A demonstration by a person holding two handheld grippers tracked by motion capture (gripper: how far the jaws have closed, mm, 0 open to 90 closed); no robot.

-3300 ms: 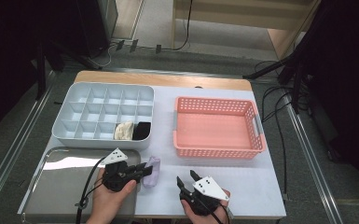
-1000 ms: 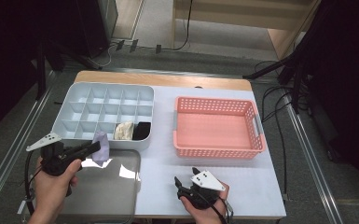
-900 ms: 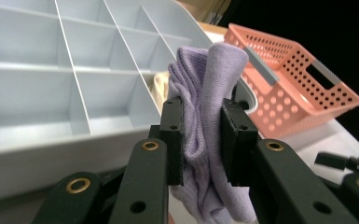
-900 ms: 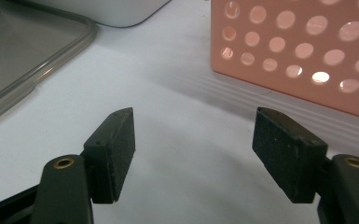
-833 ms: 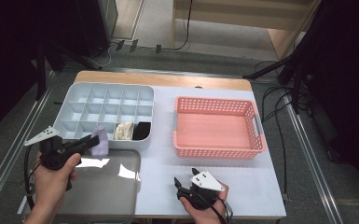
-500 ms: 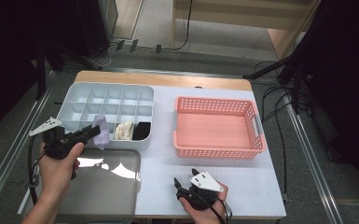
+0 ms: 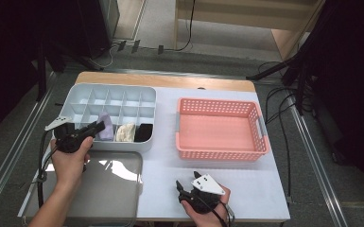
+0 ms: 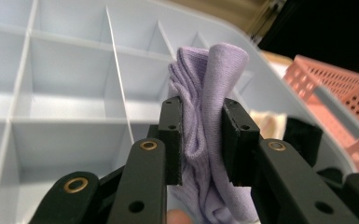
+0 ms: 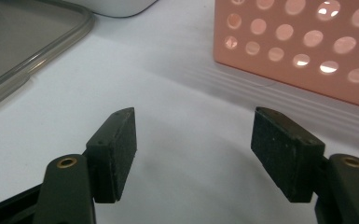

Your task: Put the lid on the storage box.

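A person's left gripper pinches a folded lilac cloth over the front row of the grey divided organizer, beside the compartments holding a cream cloth and a black cloth. To place it well, it should probably go straight down inside 1 cell, clear of the dividers, before the jaws part. The left gripper view shows both pads pressing the folds, too small to read from the high view, which shows the right gripper resting spread and empty near the pink basket.

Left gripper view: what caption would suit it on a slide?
Left gripper clamps a folded purple cloth between its black fingers above the divided grey organizer tray.
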